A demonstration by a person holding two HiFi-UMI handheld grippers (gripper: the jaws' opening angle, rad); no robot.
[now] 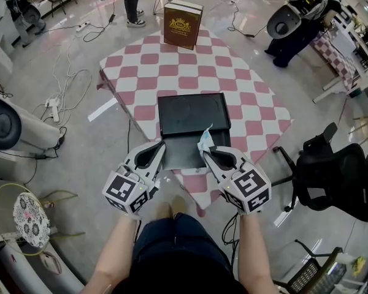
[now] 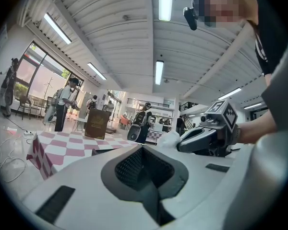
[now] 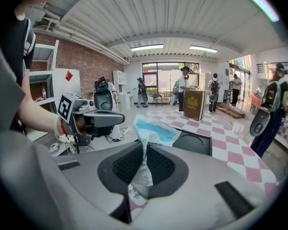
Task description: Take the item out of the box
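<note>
A black open box (image 1: 193,116) lies on the checked table, its lid (image 1: 183,152) folded toward me. My right gripper (image 1: 204,151) is shut on a white and blue packet (image 1: 205,140), which sticks up from its tips over the lid's near right corner. In the right gripper view the packet (image 3: 152,131) rises from between the pads, with the box (image 3: 194,143) behind it. My left gripper (image 1: 161,150) hovers at the lid's near left edge, its jaws together and nothing between them. From the left gripper view the right gripper (image 2: 204,138) and the packet (image 2: 169,139) show to the right.
A brown book-like case (image 1: 182,23) stands upright at the table's far edge. The pink and white checked table (image 1: 172,72) is surrounded by cables on the floor at left, a black office chair (image 1: 334,176) at right, and people standing further back.
</note>
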